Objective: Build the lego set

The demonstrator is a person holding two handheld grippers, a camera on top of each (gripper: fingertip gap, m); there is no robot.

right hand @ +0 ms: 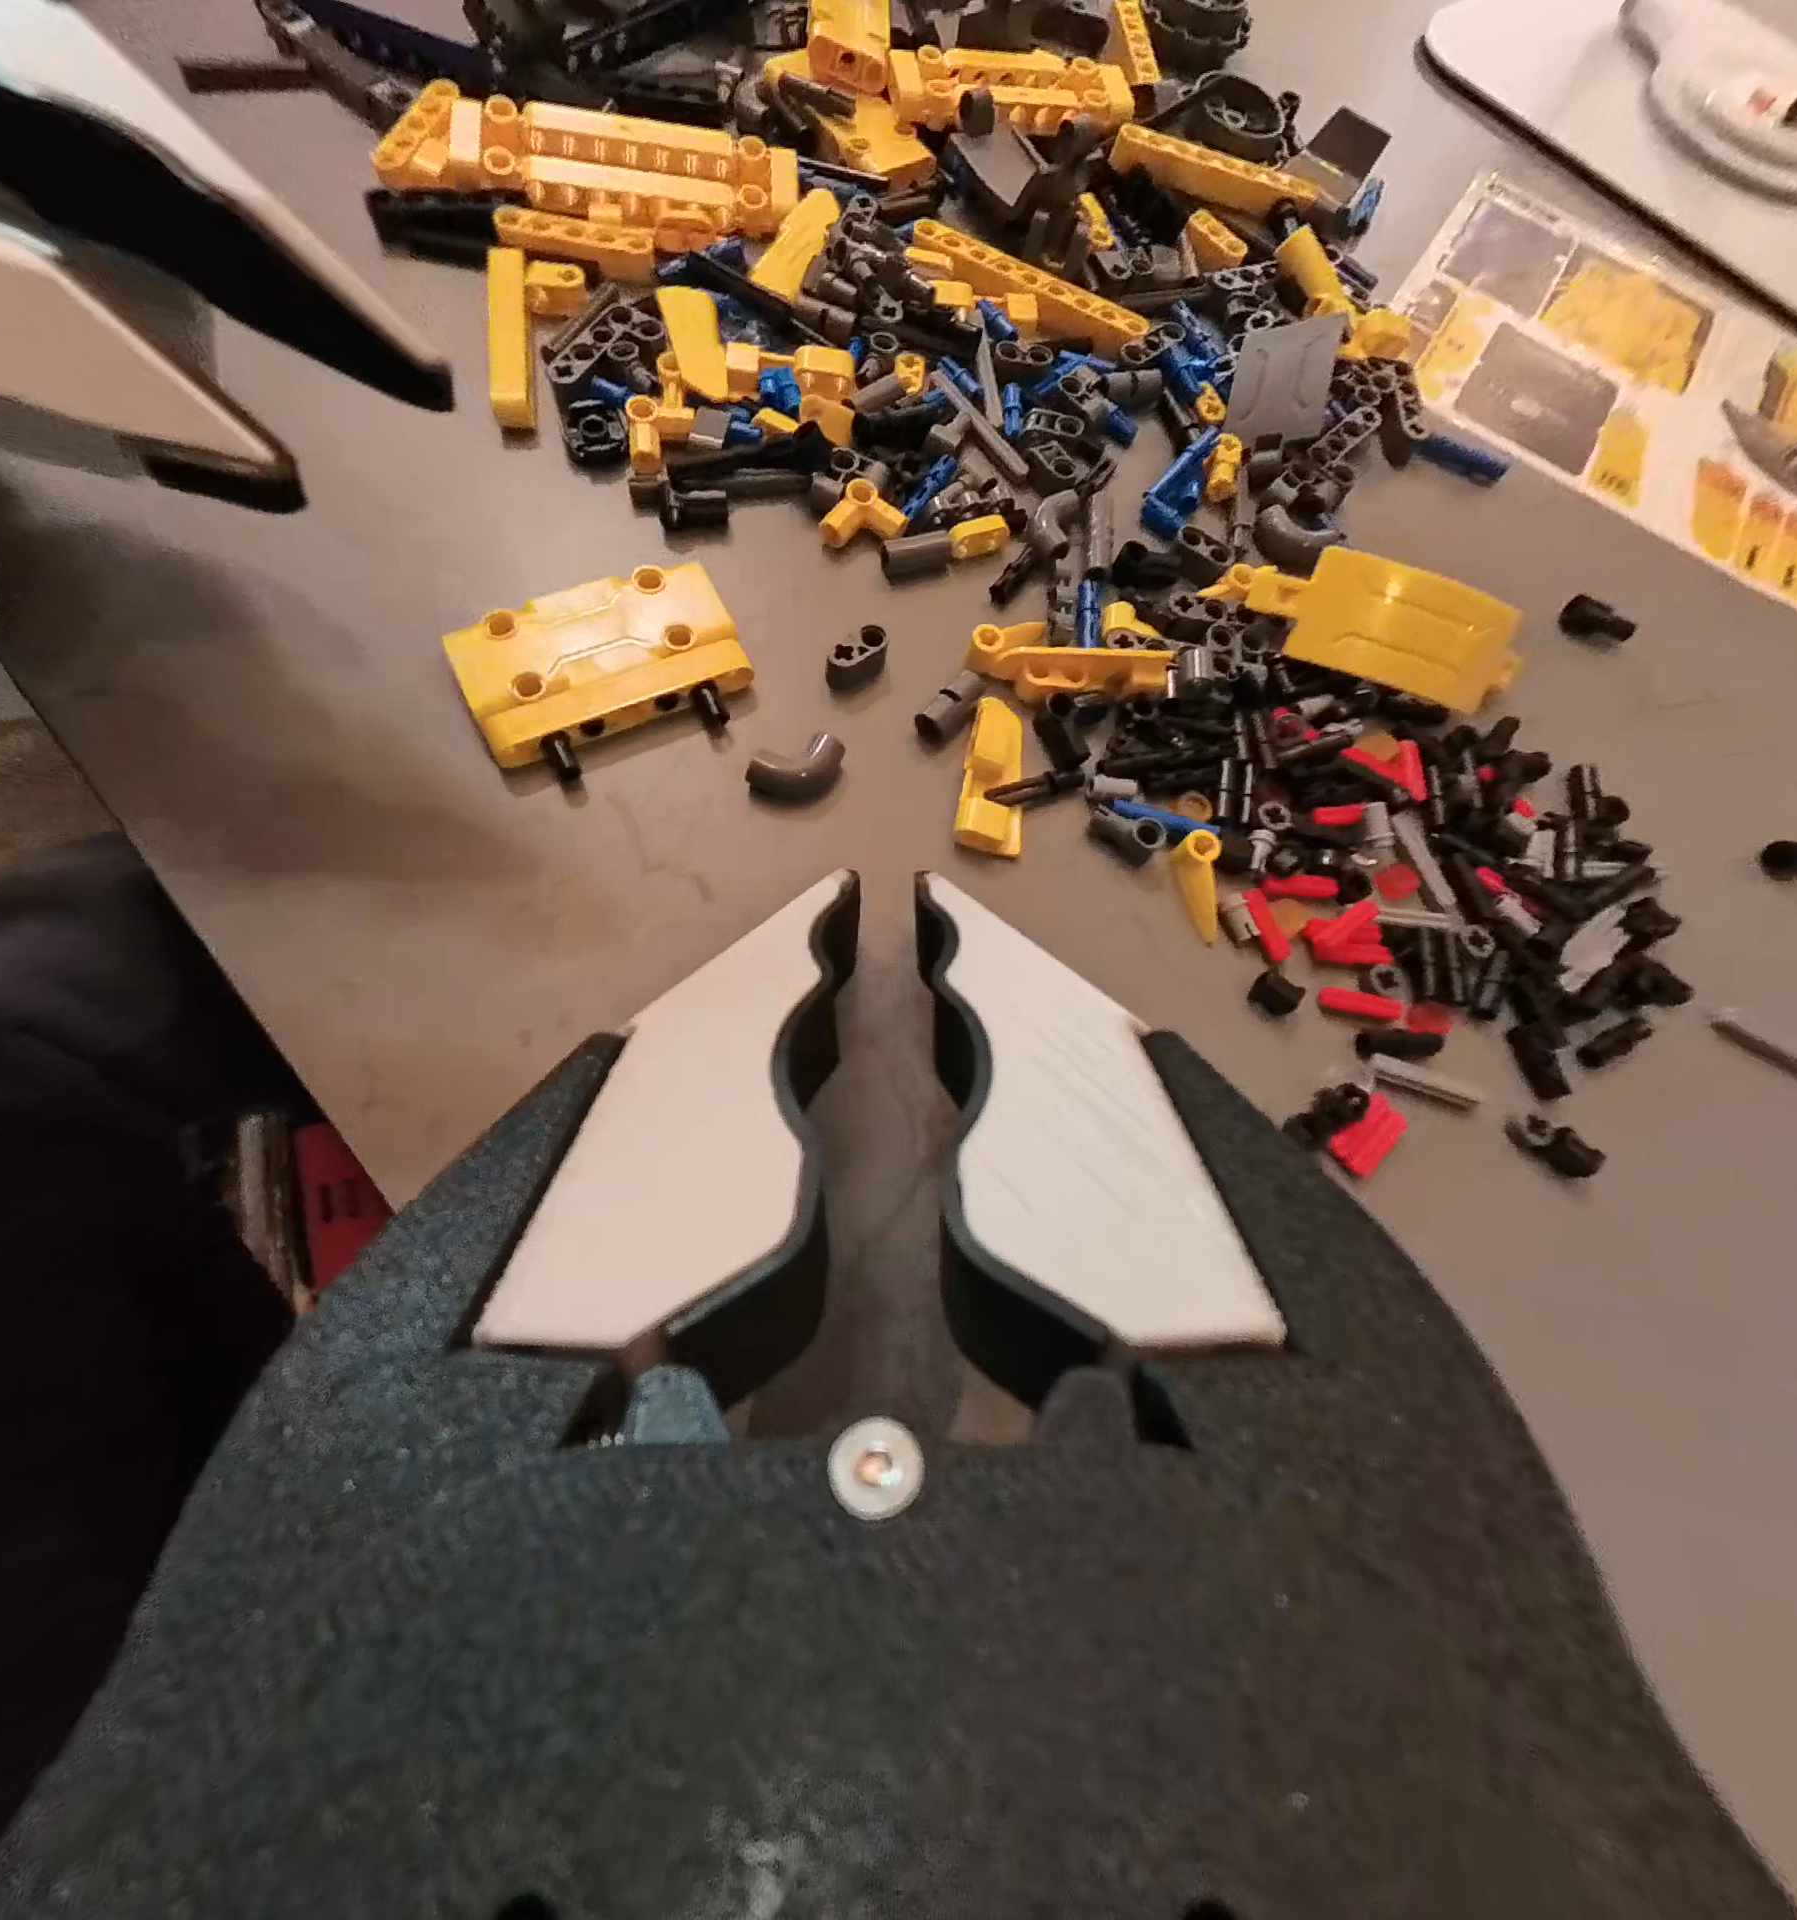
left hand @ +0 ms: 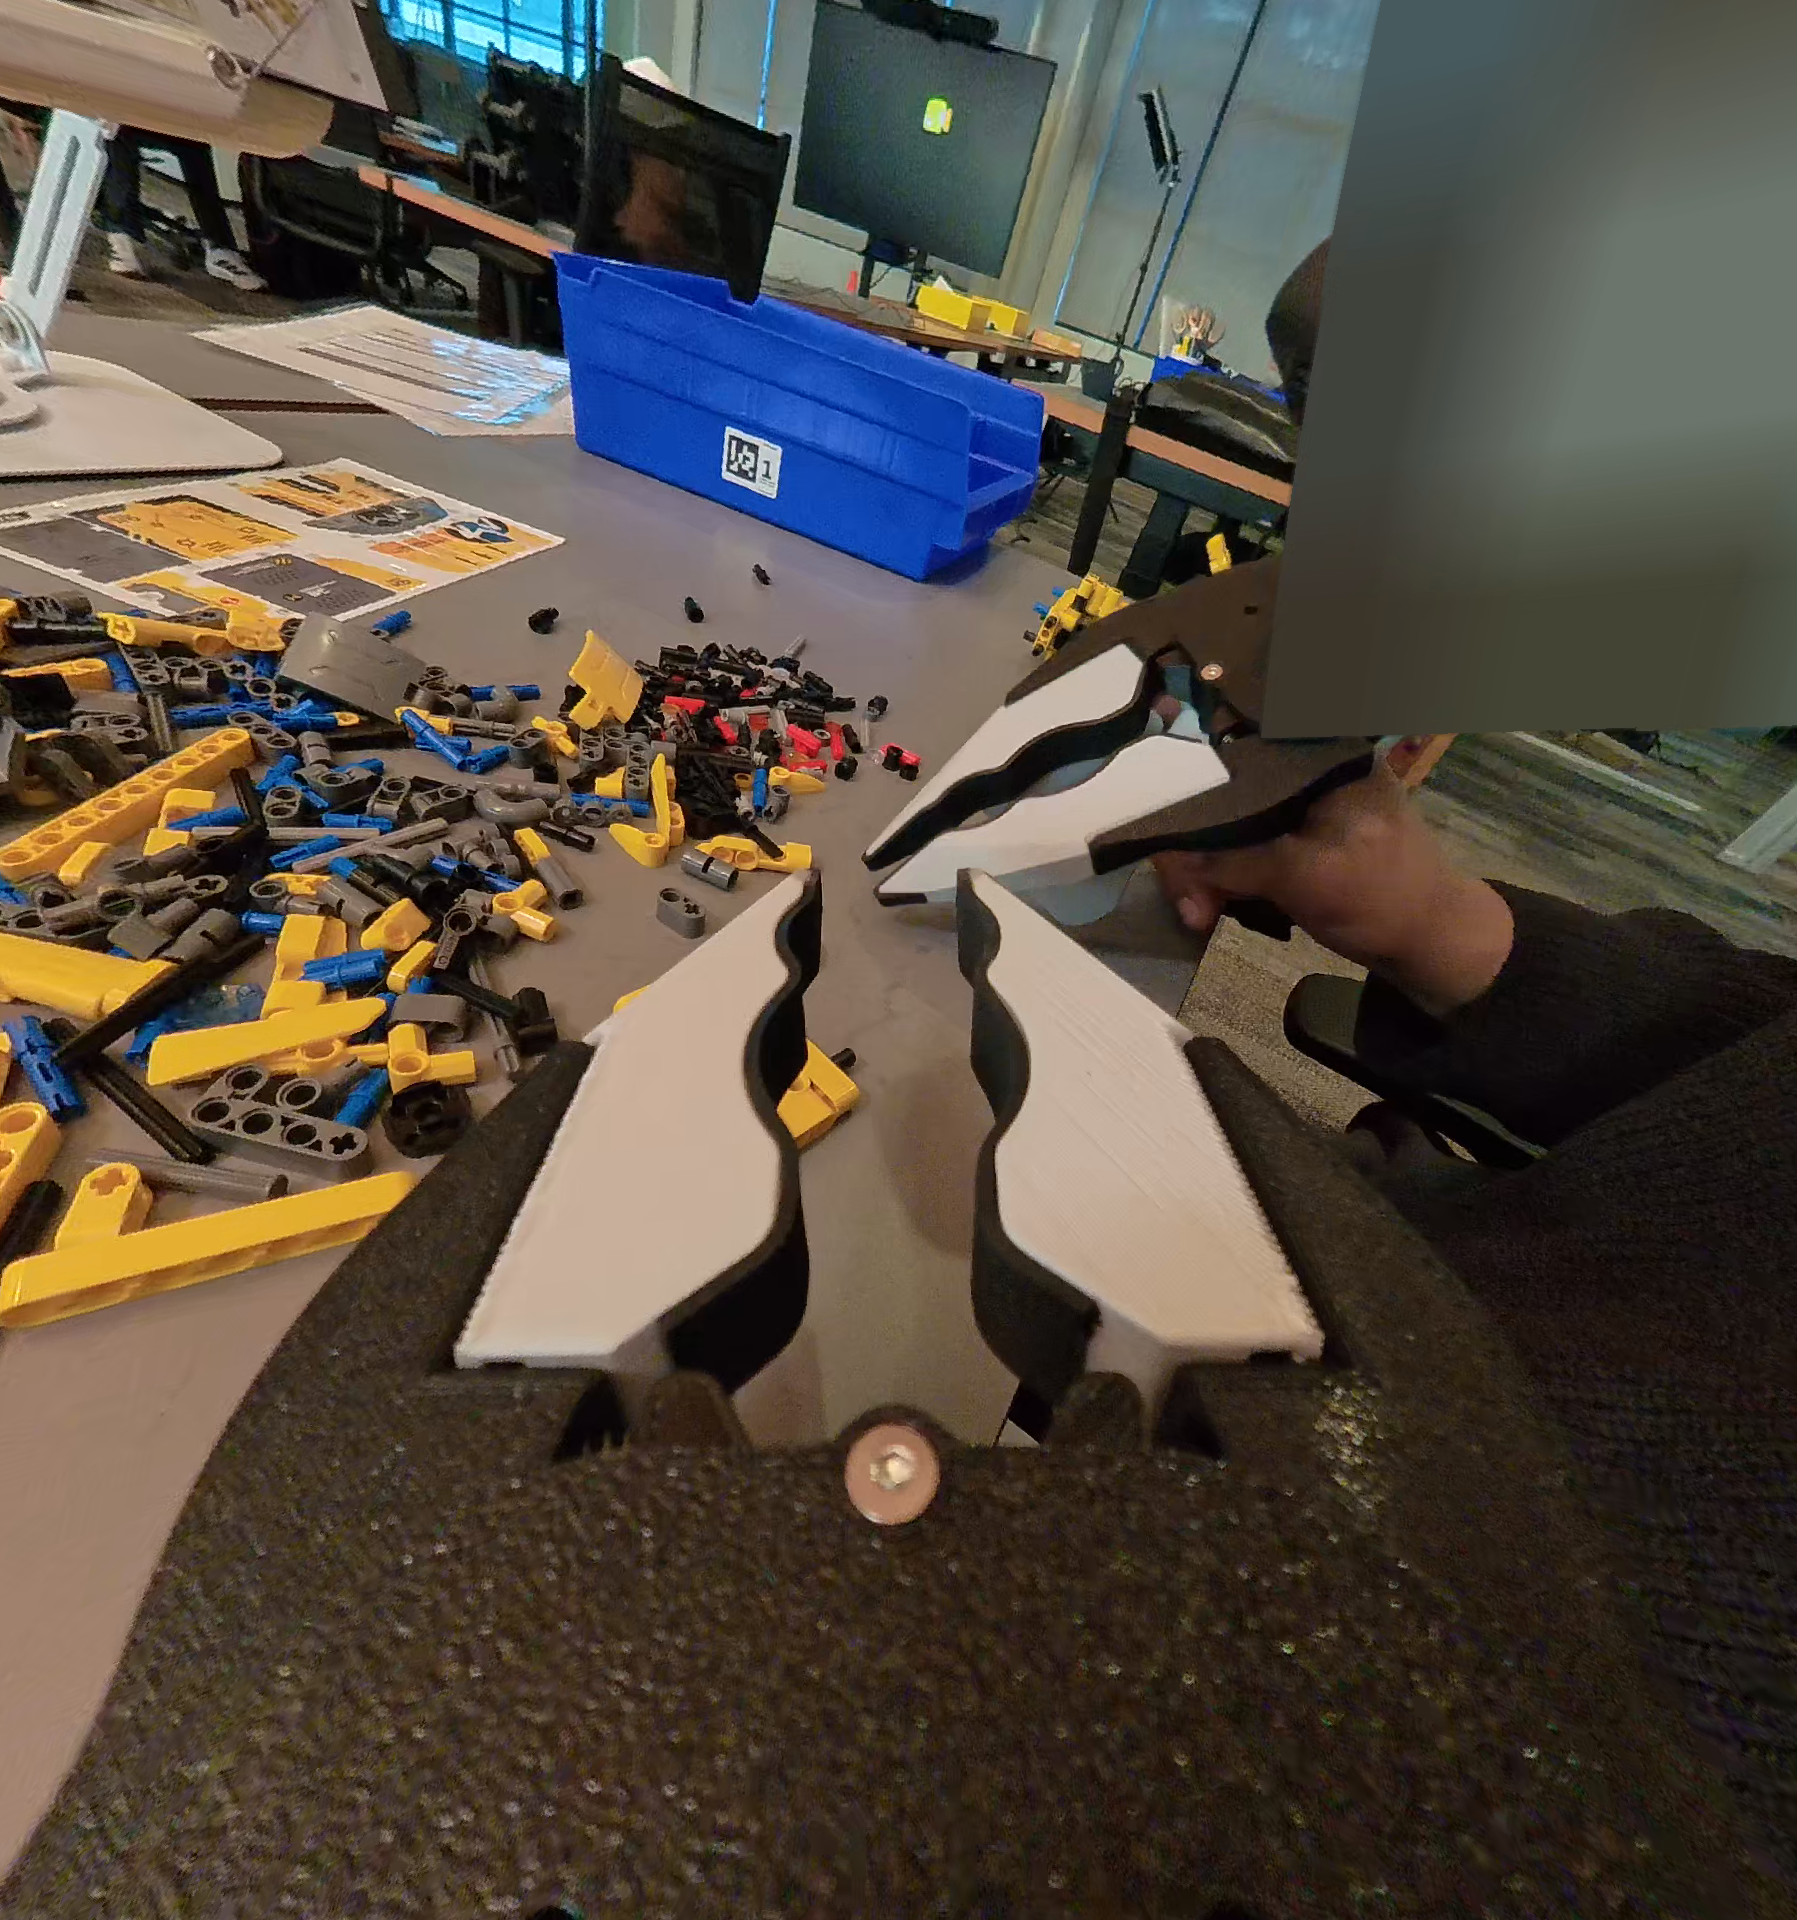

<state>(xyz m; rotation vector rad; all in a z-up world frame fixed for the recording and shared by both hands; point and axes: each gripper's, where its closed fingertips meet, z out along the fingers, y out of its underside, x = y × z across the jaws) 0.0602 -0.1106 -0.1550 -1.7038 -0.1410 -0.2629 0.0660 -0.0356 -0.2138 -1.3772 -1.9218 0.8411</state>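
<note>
Right wrist view: empty tool [right hand: 887, 894] above knobby plastic bricks [right hand: 977, 436].

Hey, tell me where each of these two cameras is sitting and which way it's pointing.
Left wrist view: rides the left gripper, jaws open, facing across the grey table toward a blue bin; the person's hand and the right gripper show.
Right wrist view: rides the right gripper, narrowly open, looking down on the brick pile; the left gripper's fingers show at upper left.
Shared: the brick pile, yellow panel, printed sheet.
</note>
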